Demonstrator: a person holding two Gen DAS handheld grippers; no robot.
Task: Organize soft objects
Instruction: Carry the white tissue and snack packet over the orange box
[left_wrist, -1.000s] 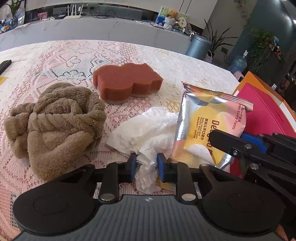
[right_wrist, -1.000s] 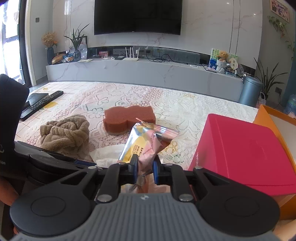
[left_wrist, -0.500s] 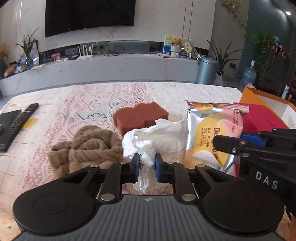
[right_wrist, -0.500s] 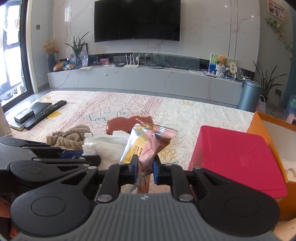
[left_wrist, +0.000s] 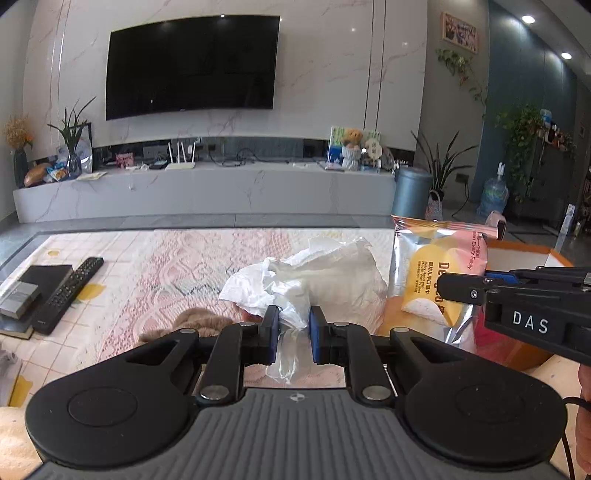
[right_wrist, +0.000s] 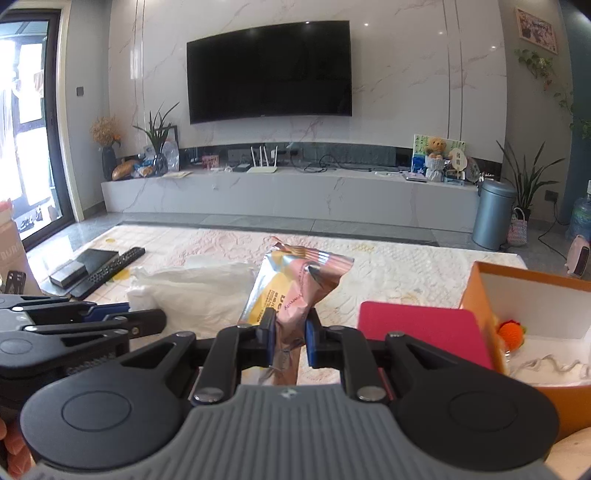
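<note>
My left gripper (left_wrist: 291, 338) is shut on a crumpled white plastic bag (left_wrist: 325, 280) and holds it above the lace-covered table (left_wrist: 177, 266). My right gripper (right_wrist: 290, 338) is shut on a pink and silver snack packet (right_wrist: 295, 288), also lifted; the packet shows in the left wrist view (left_wrist: 436, 280) to the right of the bag. The bag shows in the right wrist view (right_wrist: 199, 291) at left. The brown towel (left_wrist: 192, 321) peeks out below the bag. An open orange box (right_wrist: 535, 317) holds an orange knitted toy (right_wrist: 511, 330) at right.
A red lid (right_wrist: 424, 332) leans by the orange box. A remote (left_wrist: 68, 291) and a black book (left_wrist: 33, 291) lie at the table's left edge. The right gripper's body (left_wrist: 524, 306) is close on the left gripper's right.
Both grippers have risen and tilted up with the bag and the packet. The sponge has dropped out of sight and the towel is nearly hidden.
</note>
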